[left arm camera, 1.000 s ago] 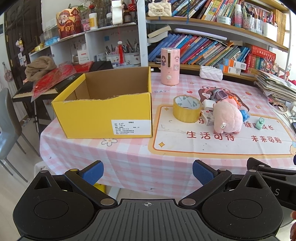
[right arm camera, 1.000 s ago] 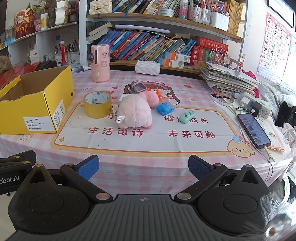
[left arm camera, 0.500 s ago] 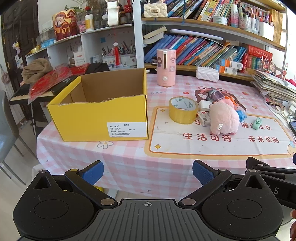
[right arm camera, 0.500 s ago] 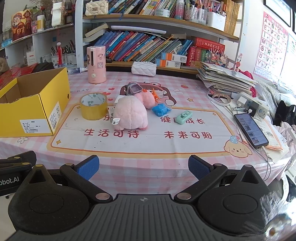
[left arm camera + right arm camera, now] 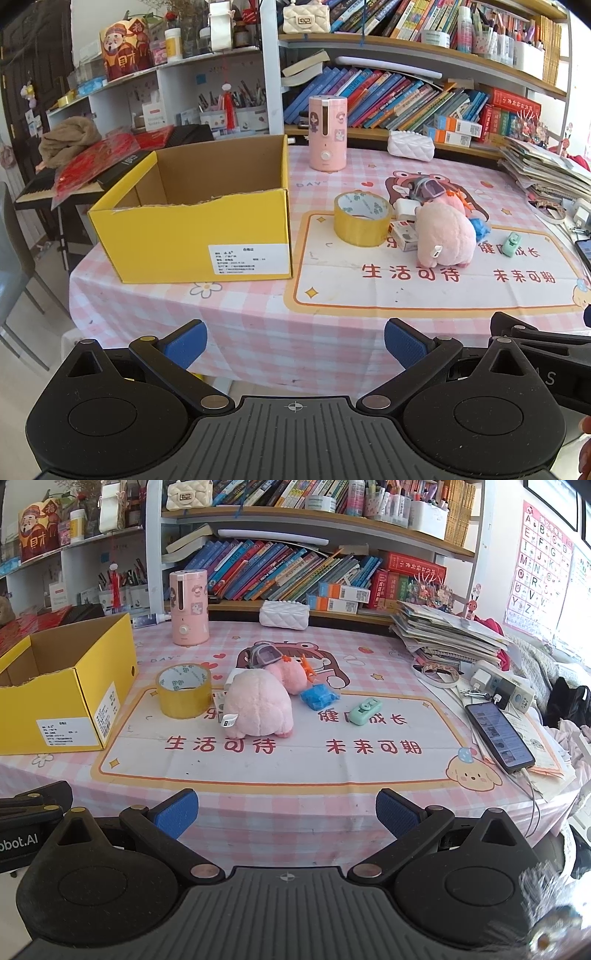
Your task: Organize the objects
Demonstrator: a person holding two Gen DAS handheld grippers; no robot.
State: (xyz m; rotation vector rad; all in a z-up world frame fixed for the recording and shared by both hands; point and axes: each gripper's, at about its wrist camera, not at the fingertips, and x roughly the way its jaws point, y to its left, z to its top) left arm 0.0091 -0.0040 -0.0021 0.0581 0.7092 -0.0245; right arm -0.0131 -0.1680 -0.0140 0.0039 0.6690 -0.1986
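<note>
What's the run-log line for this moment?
left gripper: open, empty | right gripper: open, empty | yellow box: empty | tape roll, pink plush: on table

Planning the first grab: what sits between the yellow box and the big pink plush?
In both wrist views the tape roll stands between the yellow box and the pink plush, with a small white carton tucked against the plush.

Both cameras sit low, in front of the table's near edge, and look forward across it toward the bookshelves. The left wrist view has the yellow box (image 5: 192, 229) in the middle left of the frame and the tape roll (image 5: 361, 218) right of middle. The right wrist view has the same box (image 5: 62, 698) at its left edge and a phone (image 5: 498, 734) at the right. Both views share the box, tape roll (image 5: 183, 690) and pink plush toy (image 5: 445, 240) (image 5: 257, 705).
</note>
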